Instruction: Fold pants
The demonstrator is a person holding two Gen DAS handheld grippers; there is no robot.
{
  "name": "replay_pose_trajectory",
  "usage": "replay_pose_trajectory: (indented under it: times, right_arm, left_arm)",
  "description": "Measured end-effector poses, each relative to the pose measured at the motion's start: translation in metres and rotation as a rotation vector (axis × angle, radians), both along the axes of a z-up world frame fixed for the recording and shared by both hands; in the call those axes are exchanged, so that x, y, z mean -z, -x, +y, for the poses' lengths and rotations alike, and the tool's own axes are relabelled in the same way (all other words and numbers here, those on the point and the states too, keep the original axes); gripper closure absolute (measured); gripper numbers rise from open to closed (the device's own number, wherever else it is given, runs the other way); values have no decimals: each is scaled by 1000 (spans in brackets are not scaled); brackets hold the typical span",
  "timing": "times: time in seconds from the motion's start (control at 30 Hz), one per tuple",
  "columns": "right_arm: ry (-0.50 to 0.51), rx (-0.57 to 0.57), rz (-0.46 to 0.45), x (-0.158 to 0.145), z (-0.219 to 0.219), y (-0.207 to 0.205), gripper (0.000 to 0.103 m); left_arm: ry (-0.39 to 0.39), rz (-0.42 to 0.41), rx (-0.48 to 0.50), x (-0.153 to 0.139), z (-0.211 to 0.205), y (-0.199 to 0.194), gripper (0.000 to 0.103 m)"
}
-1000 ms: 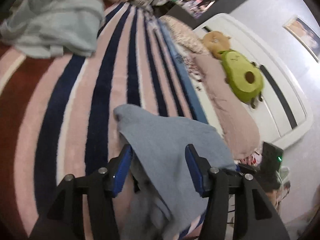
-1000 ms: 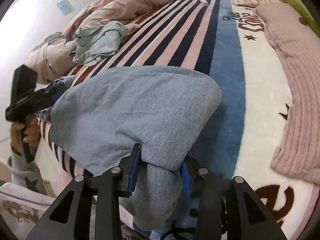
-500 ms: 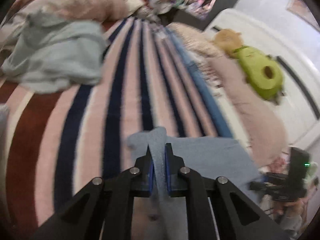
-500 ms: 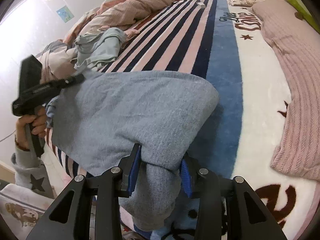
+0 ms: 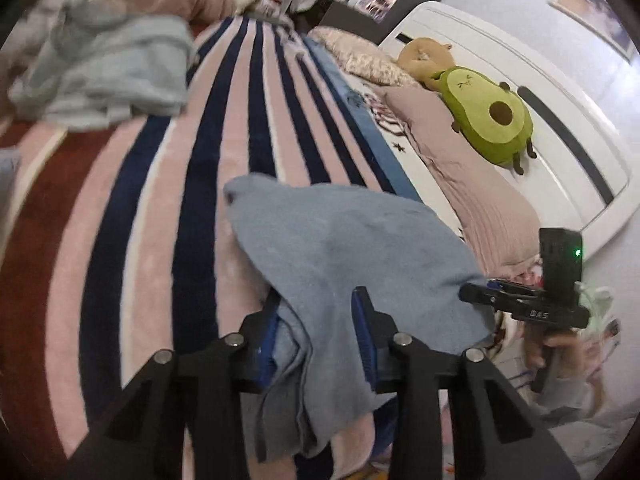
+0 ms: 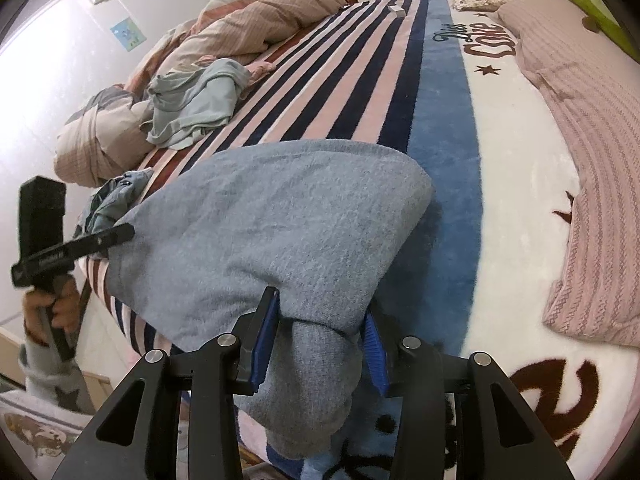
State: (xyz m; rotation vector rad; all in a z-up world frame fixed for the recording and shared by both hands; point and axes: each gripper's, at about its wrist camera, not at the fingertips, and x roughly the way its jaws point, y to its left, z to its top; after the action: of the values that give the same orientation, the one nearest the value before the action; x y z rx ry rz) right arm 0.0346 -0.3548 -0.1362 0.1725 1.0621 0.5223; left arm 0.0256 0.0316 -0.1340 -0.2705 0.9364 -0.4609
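Both pants [image 6: 256, 232] corners were kept spread: right gripper [image 6: 320, 344] jaws clamped on bunched cloth, left gripper [image 5: 316, 344] jaws opening around cloth.

1. The left wrist camera sits just behind its own fingers, tilted down over the bed's near edge, looking across the striped blanket [image 5: 168, 208] towards the white headboard [image 5: 532, 92].
2. The right wrist camera, equally close and tilted down, looks along the bed.
3. Both take in the grey pants [image 5: 360, 248] [image 6: 280, 216], the blanket [image 6: 360, 88], and the opposite gripper.
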Motion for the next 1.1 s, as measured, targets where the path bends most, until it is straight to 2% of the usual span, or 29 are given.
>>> replay_pose_trajectory:
  times: [0.1, 0.3, 0.43, 0.57, 0.77, 0.87, 0.93, 1.03, 1.1]
  right_arm:
    - [-2, 7, 1, 1, -1, 2, 67]
    - [-8, 19, 9, 3, -3, 1, 67]
    - [-9, 17, 10, 2, -2, 1, 67]
    - [1, 13, 6, 1, 0, 1, 67]
    - [-4, 13, 3, 2, 0, 1, 67]
    - [-15, 13, 5, 2, -3, 2, 67]
    - [-15, 11, 2, 1, -4, 2, 67]
    - [-17, 10, -11, -2, -10, 6, 67]
    - [-22, 16, -15, -3, -14, 7, 67]
  left_arm:
    - [-40, -82, 16, -12, -16, 0, 72]
    - [-54, -134, 57, -29, -31, -5, 70]
    - [-171, -146, 60, -36, -41, 8, 70]
    - [-76, -141, 126, -42, -41, 25, 70]
    - [-63, -123, 125, -33, -48, 22, 70]
    - [46, -114, 215, -24, -64, 16, 70]
    - [130, -75, 292, -14, -82, 10, 70]
    - [119, -22, 361, 1, -108, 6, 70]
    - [84, 0, 391, 9, -122, 5, 70]
